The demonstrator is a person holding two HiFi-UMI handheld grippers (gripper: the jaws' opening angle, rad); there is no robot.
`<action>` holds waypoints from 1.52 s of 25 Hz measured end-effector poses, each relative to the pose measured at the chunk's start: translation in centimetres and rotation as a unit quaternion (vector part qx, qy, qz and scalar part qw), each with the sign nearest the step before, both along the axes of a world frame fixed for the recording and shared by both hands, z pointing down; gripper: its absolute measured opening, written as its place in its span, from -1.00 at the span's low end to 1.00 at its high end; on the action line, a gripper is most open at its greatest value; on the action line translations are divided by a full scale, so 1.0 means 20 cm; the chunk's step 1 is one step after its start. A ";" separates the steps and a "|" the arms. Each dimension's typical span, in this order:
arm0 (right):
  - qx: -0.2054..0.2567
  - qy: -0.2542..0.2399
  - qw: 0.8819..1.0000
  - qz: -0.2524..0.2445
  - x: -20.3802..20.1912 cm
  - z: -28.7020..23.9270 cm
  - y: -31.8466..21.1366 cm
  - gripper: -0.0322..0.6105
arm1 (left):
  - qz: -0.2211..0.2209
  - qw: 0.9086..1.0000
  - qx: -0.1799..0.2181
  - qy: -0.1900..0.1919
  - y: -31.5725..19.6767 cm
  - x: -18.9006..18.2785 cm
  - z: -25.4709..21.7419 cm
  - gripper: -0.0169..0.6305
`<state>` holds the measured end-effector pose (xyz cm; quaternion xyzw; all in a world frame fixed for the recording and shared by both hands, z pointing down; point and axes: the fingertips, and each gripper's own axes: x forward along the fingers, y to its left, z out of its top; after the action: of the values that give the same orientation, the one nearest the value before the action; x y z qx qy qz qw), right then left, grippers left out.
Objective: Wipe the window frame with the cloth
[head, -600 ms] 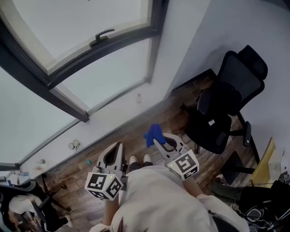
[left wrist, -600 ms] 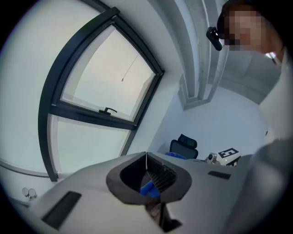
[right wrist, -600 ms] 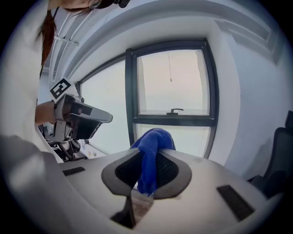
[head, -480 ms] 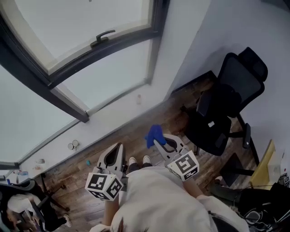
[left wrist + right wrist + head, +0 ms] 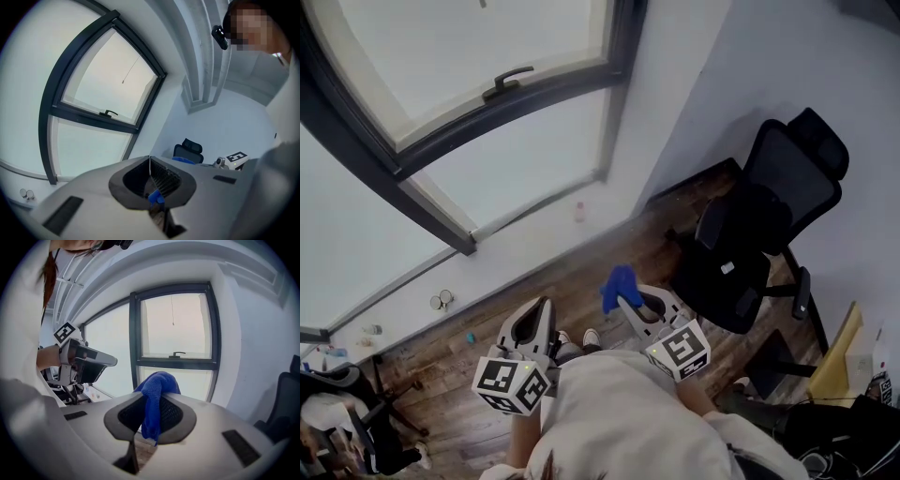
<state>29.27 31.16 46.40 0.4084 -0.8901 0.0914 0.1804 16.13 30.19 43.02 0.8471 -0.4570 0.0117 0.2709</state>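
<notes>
The dark window frame (image 5: 525, 94) with its handle (image 5: 508, 81) runs across the top left of the head view, above and ahead of both grippers. My right gripper (image 5: 623, 294) is shut on a blue cloth (image 5: 617, 281), which bunches over its tips. In the right gripper view the cloth (image 5: 157, 385) hangs between the jaws of that gripper (image 5: 151, 398), with the window frame (image 5: 176, 364) straight ahead. My left gripper (image 5: 545, 304) is held beside it at the same height. Its jaws (image 5: 150, 160) meet in a thin line with nothing between them.
A black office chair (image 5: 759, 225) stands close on the right, against the white wall. A low white sill (image 5: 516, 248) under the window carries small items (image 5: 441, 300). Another chair (image 5: 337, 412) sits at the bottom left. Wooden floor (image 5: 609, 244) lies below.
The head view has drifted a little, so the window and chair sit slightly further left. Both grippers keep their poses, and the cloth stays in the right one.
</notes>
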 end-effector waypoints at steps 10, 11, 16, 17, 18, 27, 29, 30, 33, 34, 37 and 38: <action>-0.002 -0.064 0.997 -0.053 -0.15 0.00 -0.04 -0.75 | -0.057 0.998 -0.021 -0.004 0.04 -0.14 0.06 -0.91; 0.003 -0.070 0.996 -0.058 -0.19 -0.01 -0.07 -0.75 | -0.063 0.998 -0.021 -0.003 0.03 -0.17 0.06 -0.91; 0.034 -0.080 0.993 -0.081 -0.40 -0.07 -0.26 -0.75 | -0.094 0.995 -0.021 0.005 -0.10 -0.38 0.07 -0.91; 0.035 -0.082 0.992 -0.084 -0.44 -0.08 -0.31 -0.75 | -0.100 0.995 -0.020 0.008 -0.13 -0.43 0.07 -0.91; 0.033 -0.086 0.992 -0.085 -0.49 -0.09 -0.36 -0.75 | -0.107 0.994 -0.018 0.010 -0.17 -0.48 0.06 -0.91; 0.025 -0.105 0.988 -0.115 -1.01 -0.25 -0.71 -0.75 | -0.175 0.984 -0.008 0.024 -0.40 -1.01 -0.02 -0.91; 0.020 -0.087 0.988 -0.129 -1.08 -0.24 -0.74 -0.75 | -0.187 0.982 -0.004 0.034 -0.44 -1.08 -0.03 -0.91; 0.018 -0.078 0.987 -0.136 -1.12 -0.24 -0.75 -0.75 | -0.193 0.980 -0.002 0.040 -0.45 -1.10 -0.02 -0.91; 0.012 -0.064 0.985 -0.159 -1.23 -0.23 -0.79 -0.75 | -0.208 0.977 -0.001 0.051 -0.48 -1.17 -0.02 -0.91; 0.012 -0.059 0.984 -0.166 -1.26 -0.23 -0.81 -0.75 | -0.212 0.976 0.000 0.054 -0.49 -1.19 -0.02 -0.91; 0.008 -0.053 0.981 -0.187 -1.35 -0.23 -0.86 -0.75 | -0.238 0.970 0.005 0.057 -0.53 -1.27 -0.03 -0.91; 0.006 -0.054 0.980 -0.193 -1.37 -0.22 -0.87 -0.75 | -0.250 0.967 0.007 0.058 -0.54 -1.30 -0.03 -0.91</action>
<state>1.81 13.71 41.98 0.2248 -0.9611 0.0712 0.1440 -9.93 19.32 42.39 0.7074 -0.6377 -0.1083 0.2851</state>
